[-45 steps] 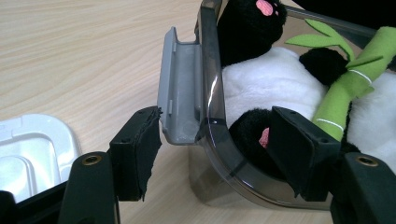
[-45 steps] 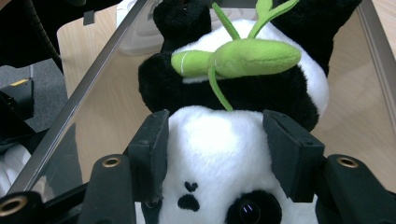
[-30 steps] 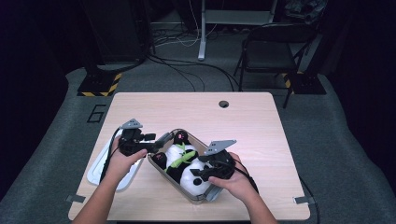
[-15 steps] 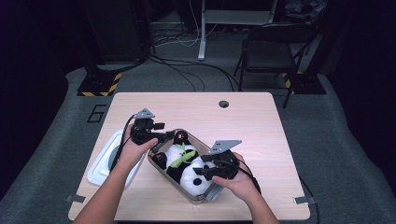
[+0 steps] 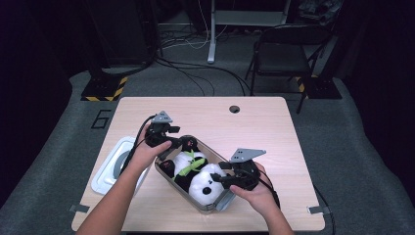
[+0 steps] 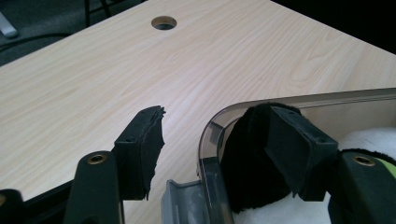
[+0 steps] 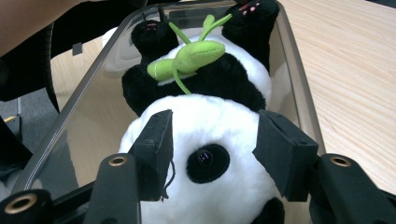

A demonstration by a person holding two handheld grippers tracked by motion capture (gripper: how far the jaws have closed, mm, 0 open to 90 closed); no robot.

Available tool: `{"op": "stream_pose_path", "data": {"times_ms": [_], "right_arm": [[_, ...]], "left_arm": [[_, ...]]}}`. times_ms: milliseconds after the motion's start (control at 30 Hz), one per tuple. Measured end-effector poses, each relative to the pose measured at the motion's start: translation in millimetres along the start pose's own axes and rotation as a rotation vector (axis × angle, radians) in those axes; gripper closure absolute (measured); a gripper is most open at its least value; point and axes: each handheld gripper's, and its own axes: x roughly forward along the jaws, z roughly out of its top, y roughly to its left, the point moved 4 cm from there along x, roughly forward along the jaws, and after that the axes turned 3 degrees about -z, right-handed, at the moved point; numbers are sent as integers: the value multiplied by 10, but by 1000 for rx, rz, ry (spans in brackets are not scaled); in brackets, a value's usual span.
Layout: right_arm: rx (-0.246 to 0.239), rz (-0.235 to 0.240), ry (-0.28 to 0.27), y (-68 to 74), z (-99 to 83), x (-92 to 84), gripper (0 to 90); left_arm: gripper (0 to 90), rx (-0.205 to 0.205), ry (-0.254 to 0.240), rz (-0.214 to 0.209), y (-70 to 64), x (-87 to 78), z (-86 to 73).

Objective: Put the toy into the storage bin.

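A black-and-white plush panda holding a green bamboo sprig [image 5: 198,171] lies in a clear plastic bin [image 5: 166,172] near the desk's [image 5: 274,127] front edge. The right gripper's [image 5: 226,179] jaws have been closing around its head, not yet pressing. The left gripper's [image 5: 172,143] jaws stand apart, straddling the bin's rim by a black paw. The head may slip out; the bin may tip.

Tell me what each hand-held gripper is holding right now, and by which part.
The right hand-held gripper straddles the panda plush's head; whether it grips is unclear. The left hand-held gripper straddles the clear box's rim, one jaw inside by a black paw, not clamped.
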Motion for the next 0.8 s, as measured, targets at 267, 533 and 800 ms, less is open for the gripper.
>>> {"op": "stream_pose_path", "data": {"times_ms": [267, 533, 800], "right_arm": [[12, -12, -11, 13, -25, -62, 458], [9, -10, -13, 13, -19, -62, 458], [21, -13, -32, -6, -3, -106, 456]], "left_arm": [[340, 14, 36, 0, 38, 47, -42], [344, 9, 52, 3, 60, 71, -90], [363, -113, 26, -41, 112, -44, -93]]}}
